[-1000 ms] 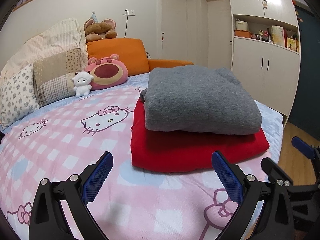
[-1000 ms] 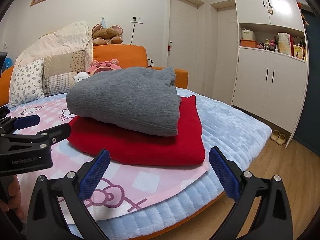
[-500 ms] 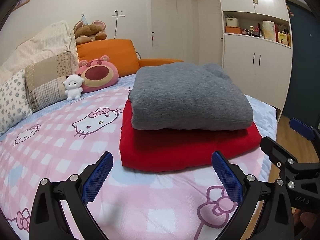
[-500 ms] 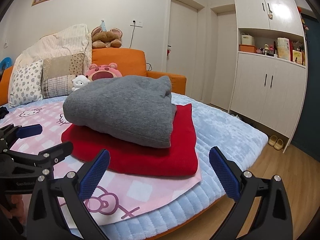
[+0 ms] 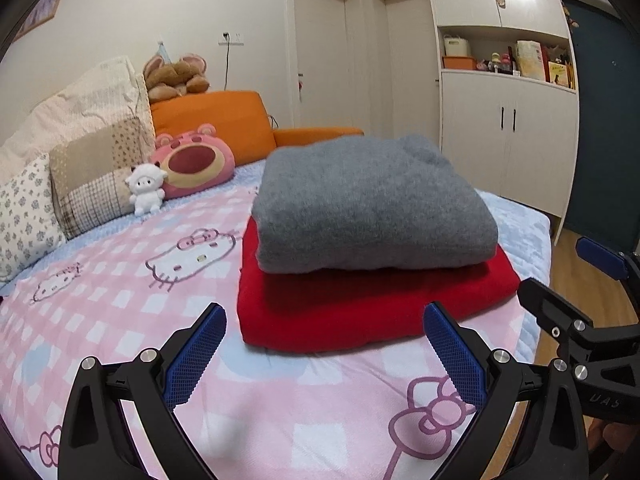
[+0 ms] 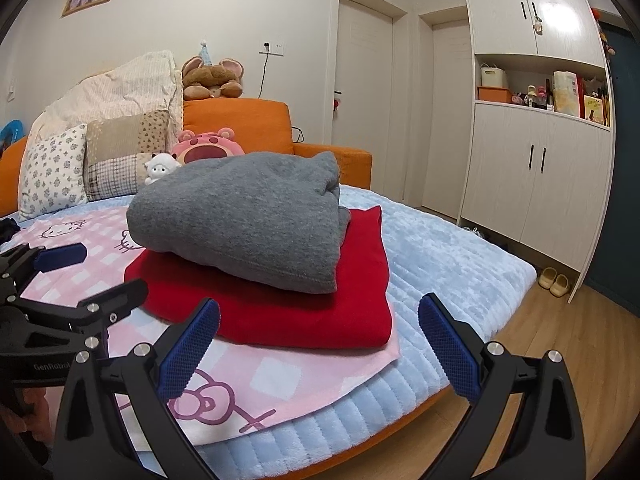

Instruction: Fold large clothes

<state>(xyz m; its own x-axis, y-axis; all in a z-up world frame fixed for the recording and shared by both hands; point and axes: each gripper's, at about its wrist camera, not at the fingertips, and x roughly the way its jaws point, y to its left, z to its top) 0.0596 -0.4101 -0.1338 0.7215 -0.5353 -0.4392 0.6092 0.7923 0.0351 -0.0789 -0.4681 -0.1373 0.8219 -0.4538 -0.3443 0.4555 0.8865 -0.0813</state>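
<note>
On the bed [image 5: 100,300], my left tongs [image 5: 320,360] and right tongs [image 6: 320,352] gape wide, holding nothing; the folded grey garment [image 5: 368,204] lies atop the folded red garment [image 5: 360,304].

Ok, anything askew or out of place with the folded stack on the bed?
Nothing serious. The grey garment lies folded on the red garment, rotated a little so their edges do not line up, and one grey corner bunches up at the back. Both the left gripper and the right gripper are open and empty.
</note>
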